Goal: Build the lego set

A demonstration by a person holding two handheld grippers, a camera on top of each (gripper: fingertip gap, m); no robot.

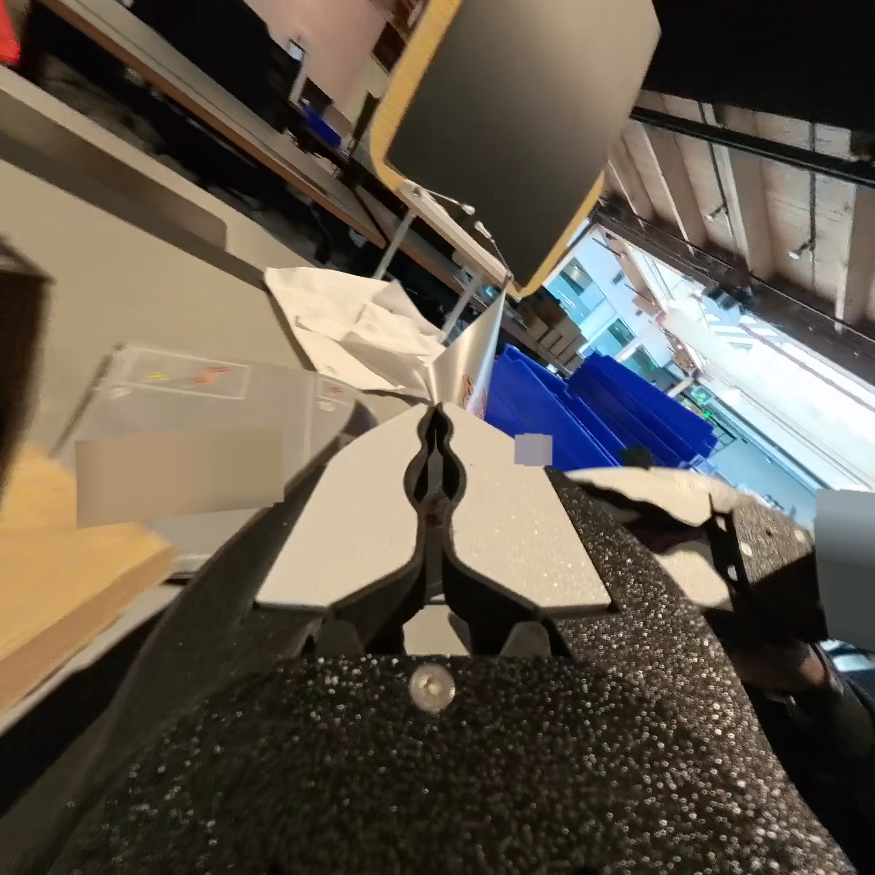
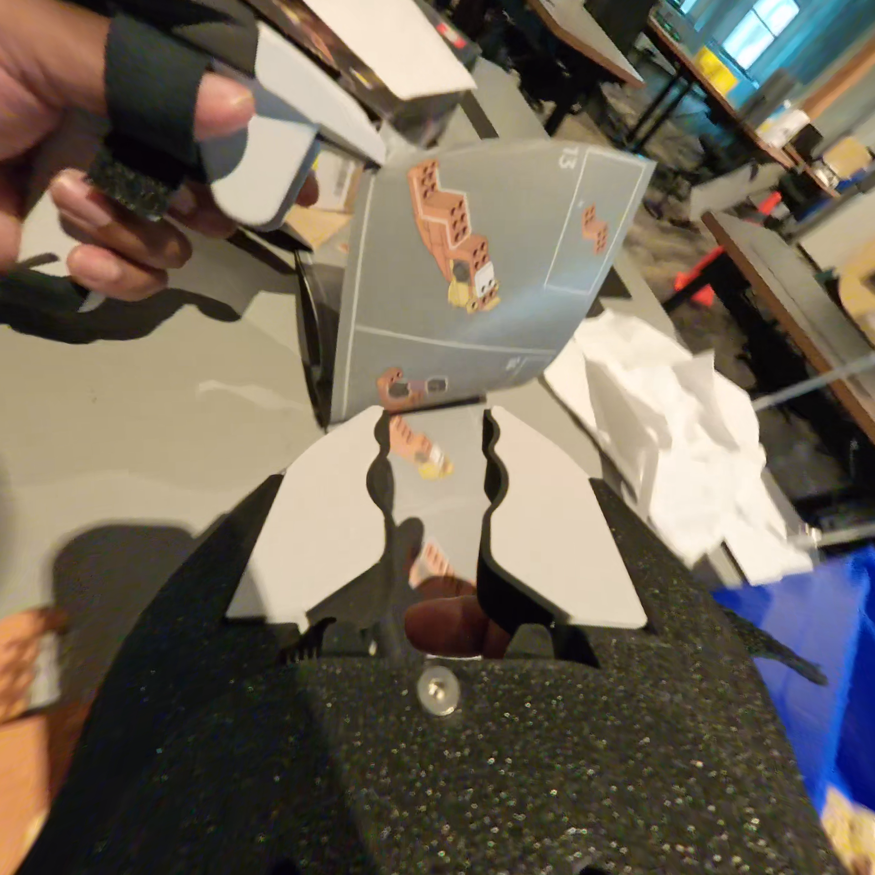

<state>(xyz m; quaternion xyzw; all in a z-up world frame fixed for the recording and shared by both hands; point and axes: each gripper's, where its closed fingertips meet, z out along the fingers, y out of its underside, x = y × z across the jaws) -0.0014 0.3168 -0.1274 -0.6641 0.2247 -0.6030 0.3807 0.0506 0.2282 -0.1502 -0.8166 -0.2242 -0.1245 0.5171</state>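
The grey Lego instruction booklet [image 2: 473, 265] is open, with one page standing up that shows a brown brick model. My left gripper [image 1: 438, 409] is shut on that page's edge [image 1: 461, 364]. It also shows at the upper left of the right wrist view [image 2: 364, 151], held by a strapped hand. My right gripper [image 2: 435, 416] is open and empty, its tips at the booklet's fold, and the glossy lower page shows between the jaws. Its fingers [image 1: 663, 492] show at the right of the left wrist view. No loose bricks are clearly in view.
Crumpled white paper [image 2: 663, 450] lies on the grey table [image 2: 142, 402] to the right, also in the left wrist view [image 1: 355, 322]. Blue bins [image 1: 568, 416] stand past the table edge. A clear plastic box [image 1: 189, 379] and a wooden block [image 1: 47, 568] lie left. Some 11 centimetres of space lies between my two pairs of fingers.
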